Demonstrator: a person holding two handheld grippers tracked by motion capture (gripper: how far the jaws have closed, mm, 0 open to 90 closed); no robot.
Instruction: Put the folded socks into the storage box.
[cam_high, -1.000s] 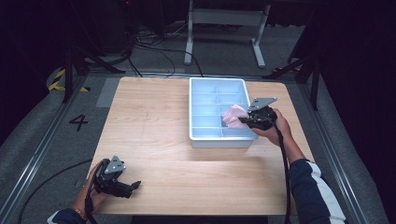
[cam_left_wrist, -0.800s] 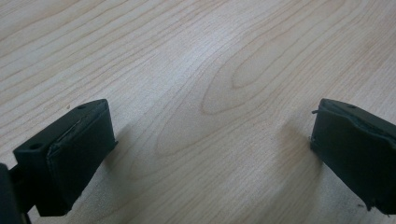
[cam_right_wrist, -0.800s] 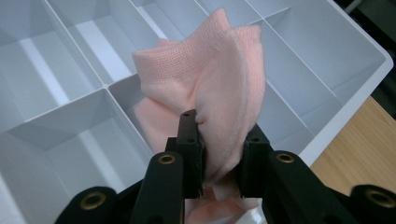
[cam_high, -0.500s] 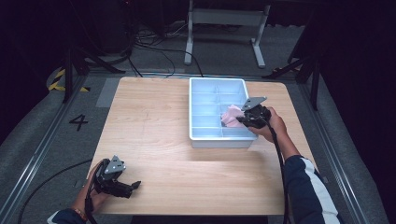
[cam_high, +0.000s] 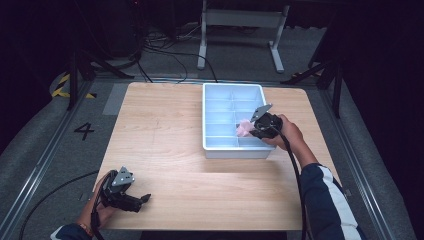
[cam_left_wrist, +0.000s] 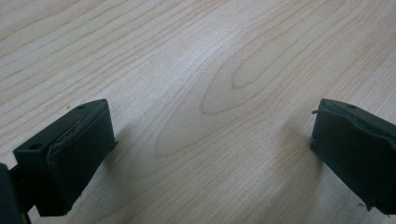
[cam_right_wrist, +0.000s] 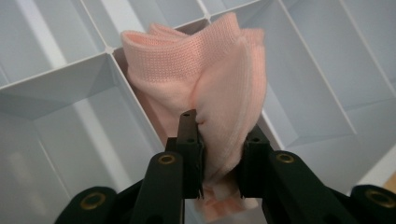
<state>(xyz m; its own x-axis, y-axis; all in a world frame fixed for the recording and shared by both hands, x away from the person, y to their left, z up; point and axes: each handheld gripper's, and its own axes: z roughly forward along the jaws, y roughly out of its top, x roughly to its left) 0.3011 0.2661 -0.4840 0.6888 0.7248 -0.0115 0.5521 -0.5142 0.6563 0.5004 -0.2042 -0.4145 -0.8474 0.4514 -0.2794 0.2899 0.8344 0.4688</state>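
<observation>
Now — pink cloth (cam_right_wrist: 205, 84) between tool (cam_right_wrist: 219, 163) jaws

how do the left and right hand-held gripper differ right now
The left hand-held gripper has its jaws wide apart with nothing between them; the right hand-held gripper is shut on a folded pink cloth. The left lies low over the bare wooden table near its front edge; the right reaches over the white divided tray. Both have black jaws and a trailing cable.
</observation>
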